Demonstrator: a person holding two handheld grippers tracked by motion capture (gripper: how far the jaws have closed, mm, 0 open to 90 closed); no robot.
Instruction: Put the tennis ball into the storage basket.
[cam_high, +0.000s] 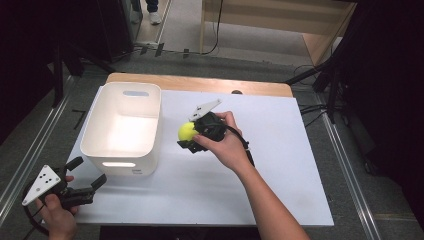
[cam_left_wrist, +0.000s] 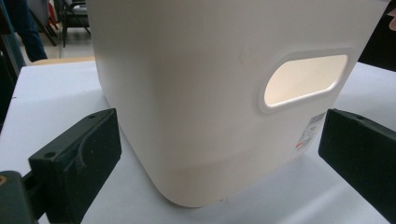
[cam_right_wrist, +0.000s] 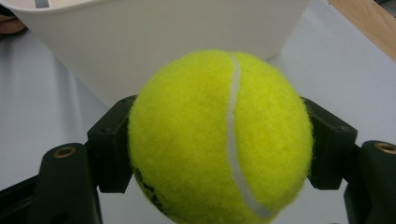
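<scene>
A yellow tennis ball (cam_high: 187, 131) (cam_right_wrist: 219, 140) is clamped between the two black jaws of my right gripper (cam_high: 190, 134) (cam_right_wrist: 219, 149), held a little above the white table sheet (cam_high: 280, 165), just right of the white bin (cam_high: 122, 130). The bin's side wall (cam_right_wrist: 163, 42) rises close behind the ball. My left gripper (cam_high: 90, 175) (cam_left_wrist: 215, 154) rests at the table's front left corner, jaws wide apart and empty, pointing at the bin's near wall with its handle slot (cam_left_wrist: 306, 81).
The white bin (cam_left_wrist: 210, 93) looks empty and stands on the left half of the sheet. A wooden table edge (cam_high: 200, 82) runs along the back. Dark stands and cables (cam_high: 325, 85) flank the table on the floor.
</scene>
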